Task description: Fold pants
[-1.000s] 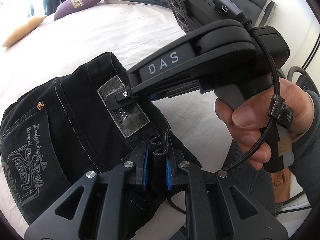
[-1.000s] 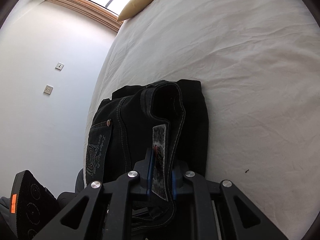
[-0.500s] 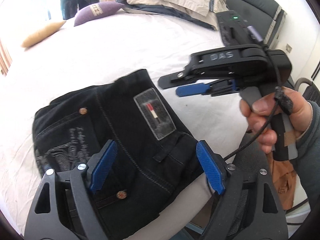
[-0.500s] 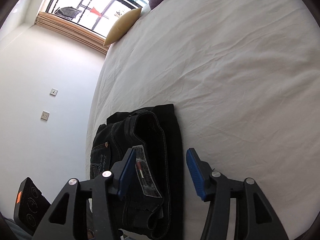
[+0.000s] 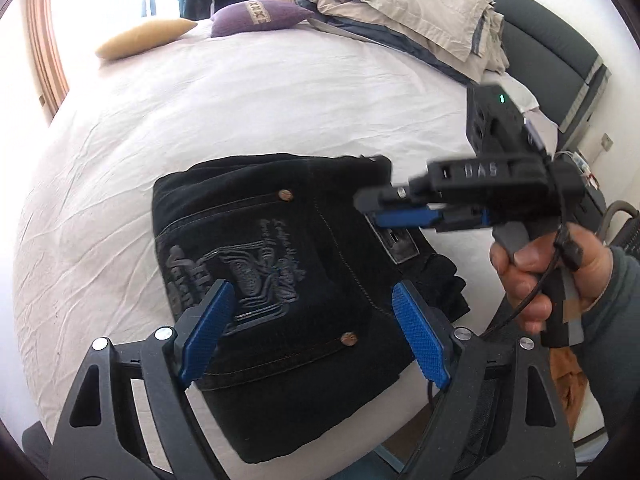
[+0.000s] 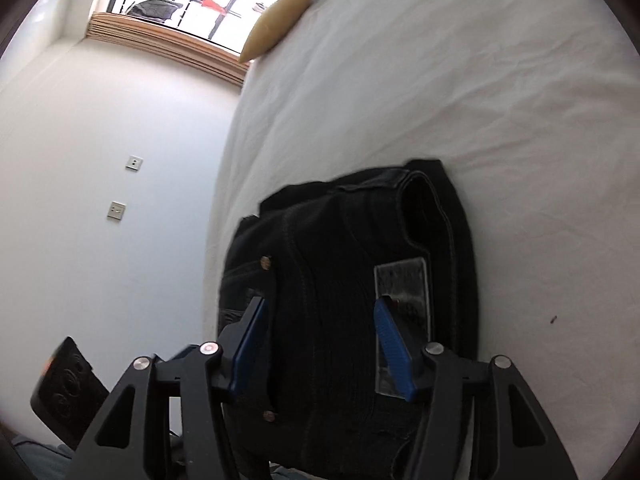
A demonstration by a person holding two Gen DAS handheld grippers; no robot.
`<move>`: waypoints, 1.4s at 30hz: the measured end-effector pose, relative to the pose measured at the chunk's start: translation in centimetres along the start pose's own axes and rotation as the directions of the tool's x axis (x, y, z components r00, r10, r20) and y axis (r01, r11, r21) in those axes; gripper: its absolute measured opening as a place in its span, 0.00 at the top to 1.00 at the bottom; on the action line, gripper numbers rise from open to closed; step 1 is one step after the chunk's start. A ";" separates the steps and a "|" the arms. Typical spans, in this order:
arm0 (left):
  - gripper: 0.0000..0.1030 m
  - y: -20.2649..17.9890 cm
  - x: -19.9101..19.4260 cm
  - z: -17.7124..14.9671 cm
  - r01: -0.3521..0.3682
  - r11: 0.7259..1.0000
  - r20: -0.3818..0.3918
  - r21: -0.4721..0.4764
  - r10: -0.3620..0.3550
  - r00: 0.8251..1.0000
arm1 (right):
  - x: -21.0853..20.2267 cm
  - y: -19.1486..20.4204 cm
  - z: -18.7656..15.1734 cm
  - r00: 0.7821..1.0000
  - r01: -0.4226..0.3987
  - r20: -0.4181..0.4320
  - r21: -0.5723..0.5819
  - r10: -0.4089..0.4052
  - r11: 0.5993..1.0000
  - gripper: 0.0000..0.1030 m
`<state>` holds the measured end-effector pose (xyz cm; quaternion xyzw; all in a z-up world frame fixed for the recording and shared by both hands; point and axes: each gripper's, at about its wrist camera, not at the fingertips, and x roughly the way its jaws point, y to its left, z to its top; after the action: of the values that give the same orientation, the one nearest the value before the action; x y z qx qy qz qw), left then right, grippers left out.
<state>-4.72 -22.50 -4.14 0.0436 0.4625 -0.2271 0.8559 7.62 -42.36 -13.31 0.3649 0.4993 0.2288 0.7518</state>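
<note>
The black jeans (image 5: pixel 280 264) lie folded in a compact stack on the white bed, back pocket print and grey label patch (image 5: pixel 398 242) facing up. My left gripper (image 5: pixel 312 285) hovers open above the pocket, with no cloth touching its blue pads. In the left wrist view, a hand (image 5: pixel 560 272) holds my right gripper (image 5: pixel 376 210) sideways over the label. In the right wrist view my right gripper (image 6: pixel 319 301) hangs just above the jeans (image 6: pixel 340 248) beside the label patch (image 6: pixel 404 280). Its jaws are closing, and the pads press on nothing.
The jeans sit near the bed's (image 5: pixel 240 100) near edge. At the far end lie a yellow pillow (image 5: pixel 144 36), a purple pillow (image 5: pixel 256 16) and a heaped beige duvet (image 5: pixel 400 8) against a grey headboard (image 5: pixel 560 52). A white wall with switches (image 6: pixel 134 163) stands left of the bed.
Both grippers let go of the jeans' waistband, opened and drew back. The left one rose, so the whole stack now shows. The right jaws stand narrower than half a second ago.
</note>
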 end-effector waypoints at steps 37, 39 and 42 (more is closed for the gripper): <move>0.20 9.4 5.5 -5.3 0.114 0.986 -0.054 -0.122 -0.121 0.991 | -2.2 -0.7 -6.0 0.995 -0.096 0.025 0.006 0.095 0.995 0.35; 0.20 8.7 4.9 -5.6 0.094 0.993 -0.050 -0.065 -0.097 0.994 | -2.8 -0.8 -6.5 0.995 -0.098 0.035 0.013 0.098 0.995 0.36; 0.20 7.7 3.8 -6.5 0.084 0.996 -0.055 0.005 -0.083 0.995 | -3.6 -0.8 -6.8 0.996 -0.087 0.032 0.006 0.087 0.996 0.36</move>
<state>-4.66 -15.08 -11.99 0.0335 0.4866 -0.2629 0.8325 -0.01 -43.21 -13.40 0.3928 0.4717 0.2535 0.7476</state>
